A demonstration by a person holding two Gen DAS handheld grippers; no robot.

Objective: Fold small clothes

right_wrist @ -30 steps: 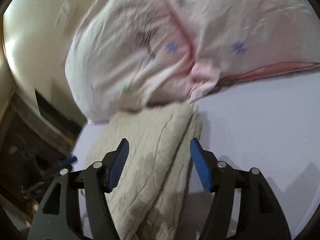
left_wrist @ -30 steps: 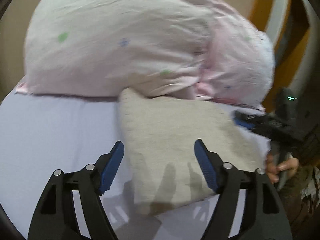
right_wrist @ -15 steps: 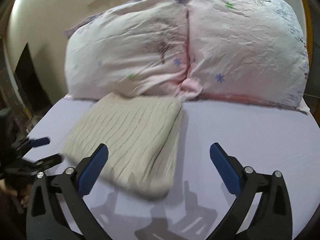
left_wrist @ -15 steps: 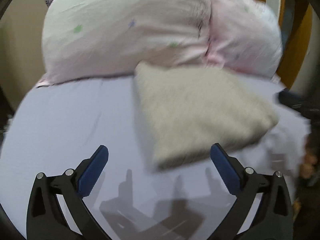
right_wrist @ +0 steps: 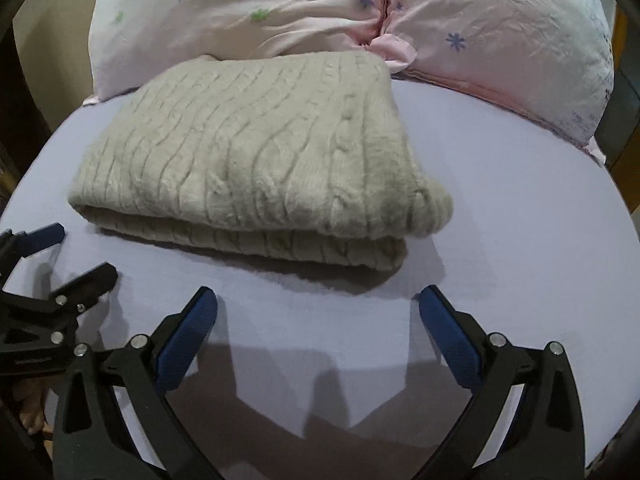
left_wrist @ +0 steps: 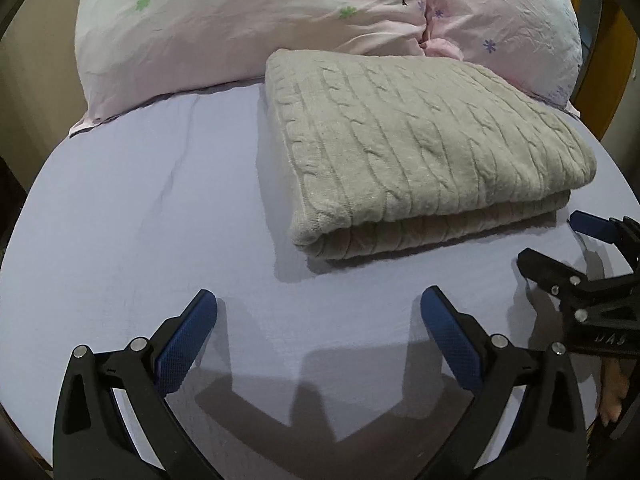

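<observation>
Change: Whereas a second ago both tools sat close over the sweater [left_wrist: 420, 140], they have now drawn back, so the fold looks finished.
Left tool [left_wrist: 318, 320]: spread, holding nothing.
Right tool [right_wrist: 316, 318]: spread, holding nothing.
Sweater: folded, centre of frame, on the bed [left_wrist: 140, 220], touching the pillows [left_wrist: 280, 12].
Count: one sweater, two pillows, two tools.

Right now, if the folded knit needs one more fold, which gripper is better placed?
Roughly even: left gripper and right gripper are open, apart from the beige knit.
</observation>
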